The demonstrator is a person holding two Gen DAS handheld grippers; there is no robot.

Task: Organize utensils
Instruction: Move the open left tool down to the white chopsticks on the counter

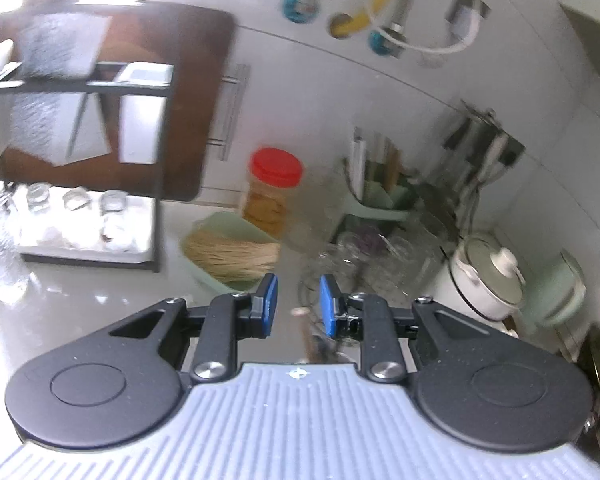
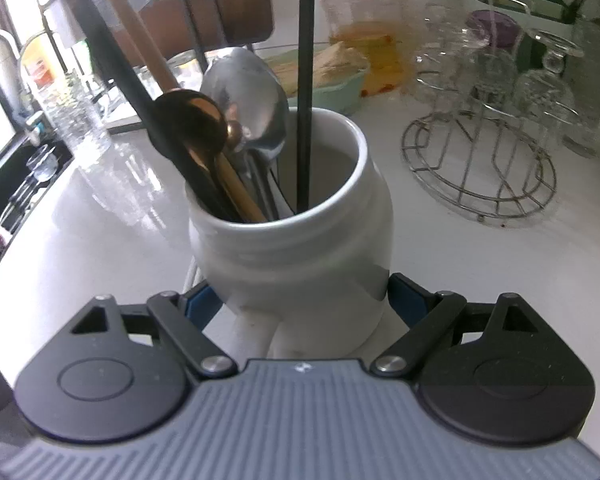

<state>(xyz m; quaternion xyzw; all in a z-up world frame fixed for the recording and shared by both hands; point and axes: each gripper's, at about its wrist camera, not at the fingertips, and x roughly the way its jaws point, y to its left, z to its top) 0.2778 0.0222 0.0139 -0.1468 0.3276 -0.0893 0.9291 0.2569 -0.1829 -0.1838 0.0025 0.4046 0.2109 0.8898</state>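
Right gripper with blue pads clamped on both sides of white ceramic jar on white counter, copper spoon, steel spoon and black rod standing inside, left gripper narrowly parted around nothing, wire glass rack far right, red-lidded plastic jar farthest.

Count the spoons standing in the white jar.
2 that show their bowls: a copper-coloured spoon leaning at the left rim of the white jar, and a larger steel spoon just behind it. Other handles crowd the jar, so more may be hidden.
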